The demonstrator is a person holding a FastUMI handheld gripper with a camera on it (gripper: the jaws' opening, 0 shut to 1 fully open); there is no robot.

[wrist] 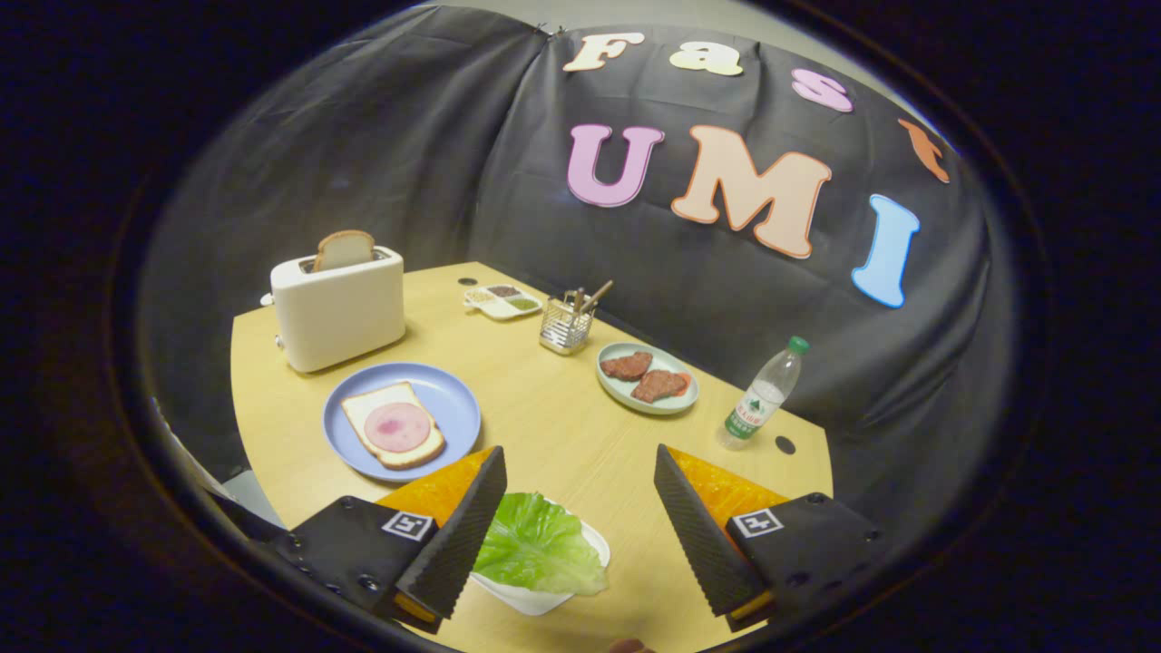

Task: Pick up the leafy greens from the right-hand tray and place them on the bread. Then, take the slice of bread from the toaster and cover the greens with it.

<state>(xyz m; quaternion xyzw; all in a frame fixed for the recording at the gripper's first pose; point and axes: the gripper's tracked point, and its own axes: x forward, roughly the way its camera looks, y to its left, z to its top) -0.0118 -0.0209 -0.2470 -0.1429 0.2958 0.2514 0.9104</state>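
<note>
The gripper (pixel 580 494) has its fingers spread wide and holds nothing. The leafy greens (pixel 537 544) lie on a white tray (pixel 594 544) low between the fingers, close against the left finger, which hides part of leaf and tray. Beyond the left finger, on the wooden table (pixel 553 417), a blue plate (pixel 444 399) carries the bread (pixel 392 424) topped with a pink round slice. Behind it the toaster (pixel 337 307) holds a slice of bread (pixel 344 248), its lower half hidden in the slot.
</note>
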